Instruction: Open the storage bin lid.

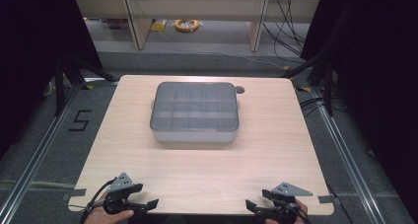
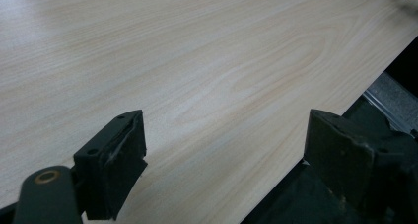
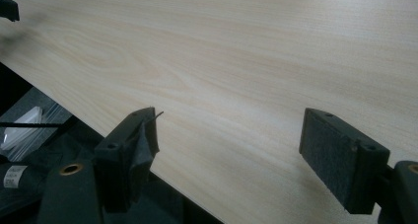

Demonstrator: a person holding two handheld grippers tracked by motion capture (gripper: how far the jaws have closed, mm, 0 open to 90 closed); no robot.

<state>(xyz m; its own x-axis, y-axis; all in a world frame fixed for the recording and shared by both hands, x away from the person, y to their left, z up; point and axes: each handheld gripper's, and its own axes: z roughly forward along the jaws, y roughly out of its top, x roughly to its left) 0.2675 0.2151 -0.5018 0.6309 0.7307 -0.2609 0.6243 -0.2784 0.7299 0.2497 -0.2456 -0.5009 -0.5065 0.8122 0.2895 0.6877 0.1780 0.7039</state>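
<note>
A "5" marks the floor left of the table.

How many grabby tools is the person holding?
2. The left tool is at the table's near left corner, and the right tool is at the near right corner. Both are open and empty, far from the grey box.

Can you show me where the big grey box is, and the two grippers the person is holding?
Grey box (image 1: 194,110): high view, middle of its lid.
Left gripper (image 1: 150,203): high view, between its open fingertips.
Right gripper (image 1: 256,200): high view, between its open fingertips.
</note>
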